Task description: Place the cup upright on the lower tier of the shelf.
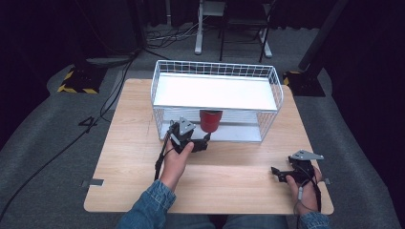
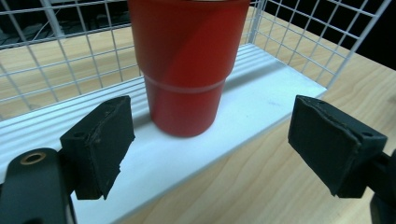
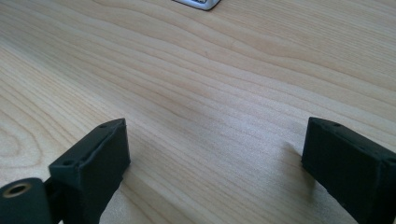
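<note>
Left hand-held gripper [image 2: 210, 144] sits with its jaws spread wide, and I see the red cup [image 2: 187, 65] standing upright just beyond them, between the two pads but touched by neither. From my high view that cup [image 1: 210, 120] stands on the lower white shelf of the wire rack [image 1: 217, 71], at its open front edge, with the left hand-held gripper [image 1: 206, 139] right before it in the person's left hand [image 1: 175, 160]. The rack's upper white shelf is bare. Well apart, near the front right of the wooden tabletop [image 1: 138, 143], the right hand-held gripper [image 1: 277, 174] lies low, its jaws likewise spread over bare wood [image 3: 219, 102].
</note>
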`<state>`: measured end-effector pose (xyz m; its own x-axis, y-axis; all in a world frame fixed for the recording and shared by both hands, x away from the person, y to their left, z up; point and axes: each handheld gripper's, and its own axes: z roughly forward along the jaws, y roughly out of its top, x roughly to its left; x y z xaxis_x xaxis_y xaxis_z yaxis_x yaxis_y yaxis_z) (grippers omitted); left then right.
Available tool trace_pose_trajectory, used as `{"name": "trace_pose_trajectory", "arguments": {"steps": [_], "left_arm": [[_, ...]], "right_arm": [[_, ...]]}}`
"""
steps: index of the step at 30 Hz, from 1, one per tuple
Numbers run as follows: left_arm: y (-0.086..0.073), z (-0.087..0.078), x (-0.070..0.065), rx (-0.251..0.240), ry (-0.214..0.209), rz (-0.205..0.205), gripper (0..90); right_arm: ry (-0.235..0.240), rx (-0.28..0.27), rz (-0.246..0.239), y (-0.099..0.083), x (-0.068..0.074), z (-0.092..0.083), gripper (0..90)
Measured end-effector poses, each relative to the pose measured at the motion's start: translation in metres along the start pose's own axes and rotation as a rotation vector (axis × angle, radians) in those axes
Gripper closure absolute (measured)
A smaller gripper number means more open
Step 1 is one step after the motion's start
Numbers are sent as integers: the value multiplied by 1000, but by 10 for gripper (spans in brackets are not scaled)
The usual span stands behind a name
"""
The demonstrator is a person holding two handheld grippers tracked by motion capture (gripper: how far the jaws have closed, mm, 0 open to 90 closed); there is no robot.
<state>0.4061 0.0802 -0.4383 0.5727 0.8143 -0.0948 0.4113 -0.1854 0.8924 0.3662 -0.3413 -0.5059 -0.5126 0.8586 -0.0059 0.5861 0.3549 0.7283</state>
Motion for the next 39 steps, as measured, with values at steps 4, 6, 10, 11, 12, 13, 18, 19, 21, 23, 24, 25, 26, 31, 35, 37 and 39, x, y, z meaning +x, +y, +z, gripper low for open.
{"name": "trace_pose_trajectory", "arguments": {"steps": [4,6,10,11,12,13,18,19,21,23,24,25,26,31,35,37,39], "left_arm": [[-4,-14,3,10,-14,9,151],[-6,-21,4,11,-16,17,151],[-11,-35,5,8,-14,31,151],[-11,-35,5,8,-14,31,152],[-13,-39,6,8,-12,33,152],[-16,-46,8,16,-14,35,151],[-25,-61,16,20,5,34,151],[-27,-64,17,19,6,25,151],[-30,-71,20,21,10,33,151],[-33,-75,22,20,9,34,151],[-37,-80,25,16,9,41,151],[-39,-84,27,12,11,46,151],[-40,-87,29,7,10,48,151],[-50,-103,39,13,-5,44,150],[-61,-115,49,30,-23,27,149],[-65,-121,51,29,-22,21,149],[-70,-126,55,44,-26,21,150]], "right_arm": [[0,0,0,0,0,0,80],[0,0,0,0,0,0,80],[0,0,0,0,0,0,79],[0,0,0,0,0,0,80],[0,0,0,0,0,0,80],[0,0,0,0,0,0,80],[0,4,5,1,1,1,74],[0,4,4,1,1,1,74],[0,4,4,1,1,1,74],[0,4,4,1,1,1,74],[0,4,4,1,1,1,74],[0,4,4,1,1,1,74],[0,4,4,1,1,1,74],[0,4,4,1,1,1,74],[0,4,4,1,1,1,74],[-1,4,4,1,1,1,74],[-1,4,4,1,1,1,74]]}}
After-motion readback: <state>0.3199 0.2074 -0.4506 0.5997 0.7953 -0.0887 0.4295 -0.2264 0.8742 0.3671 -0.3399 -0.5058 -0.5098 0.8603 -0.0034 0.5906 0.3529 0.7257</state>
